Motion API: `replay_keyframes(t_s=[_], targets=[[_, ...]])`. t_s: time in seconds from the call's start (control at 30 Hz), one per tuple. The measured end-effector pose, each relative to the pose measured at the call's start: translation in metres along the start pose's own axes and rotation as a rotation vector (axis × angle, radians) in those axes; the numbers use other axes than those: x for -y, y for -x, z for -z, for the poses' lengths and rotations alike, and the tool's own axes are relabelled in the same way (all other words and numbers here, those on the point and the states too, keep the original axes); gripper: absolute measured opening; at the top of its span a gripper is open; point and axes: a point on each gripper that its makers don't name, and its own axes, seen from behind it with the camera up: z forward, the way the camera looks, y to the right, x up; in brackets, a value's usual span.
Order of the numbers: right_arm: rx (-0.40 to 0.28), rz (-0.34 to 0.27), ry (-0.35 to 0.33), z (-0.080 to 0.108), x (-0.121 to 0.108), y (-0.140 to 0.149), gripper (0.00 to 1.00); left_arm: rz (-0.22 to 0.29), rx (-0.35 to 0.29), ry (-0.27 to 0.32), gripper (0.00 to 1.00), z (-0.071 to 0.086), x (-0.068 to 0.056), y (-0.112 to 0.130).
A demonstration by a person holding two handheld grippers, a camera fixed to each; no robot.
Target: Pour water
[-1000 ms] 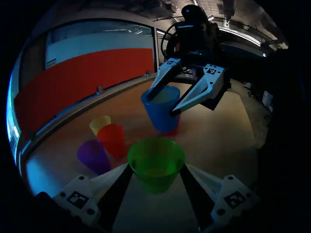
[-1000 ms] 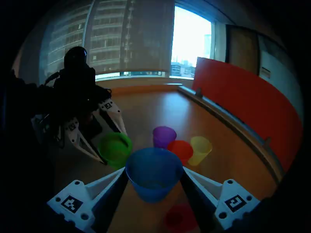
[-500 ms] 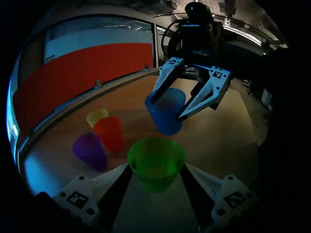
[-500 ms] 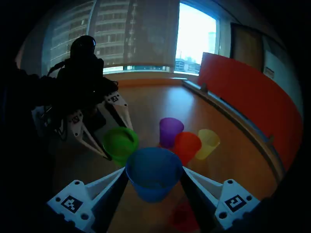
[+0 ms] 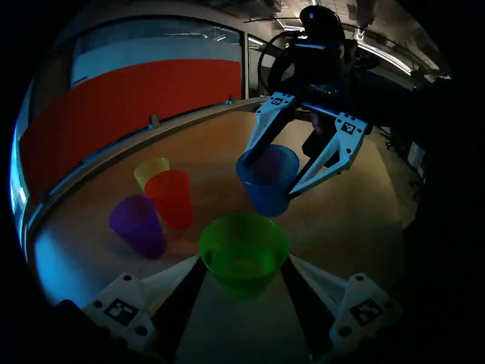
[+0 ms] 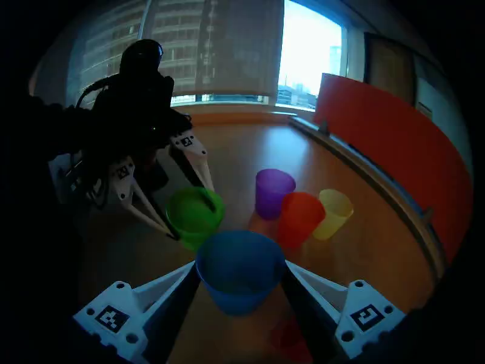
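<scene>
In the left gripper view my left gripper (image 5: 244, 267) is shut on a green cup (image 5: 244, 252) held upright at the bottom centre. Just beyond it, the right gripper (image 5: 277, 176) holds a blue cup (image 5: 268, 179) above the wooden table (image 5: 339, 212), tipped slightly toward the green cup. In the right gripper view my right gripper (image 6: 240, 276) is shut on the blue cup (image 6: 240, 276). The green cup (image 6: 194, 214) sits to its upper left in the left gripper (image 6: 191, 221). I cannot make out any water in either cup.
A purple cup (image 5: 138, 224), a red cup (image 5: 171, 197) and a yellow cup (image 5: 150, 171) stand together on the table, left of the held cups. A small red object (image 6: 291, 340) lies on the table under the blue cup. A red wall panel (image 5: 121, 109) lines the table's edge.
The blue cup has risen off the table and come closer to the green cup, leaving the small red object behind. The three standing cups have not moved on the table.
</scene>
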Motion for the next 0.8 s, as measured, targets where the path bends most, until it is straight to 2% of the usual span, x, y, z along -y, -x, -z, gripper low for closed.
replay_keyframes(t_s=[0.8], targets=[[0.026, -0.007, -0.012, -0.009, 0.011, 0.02, 0.91, 0.014, 0.005, -0.008, 0.83, -0.003, 0.003, 0.015]])
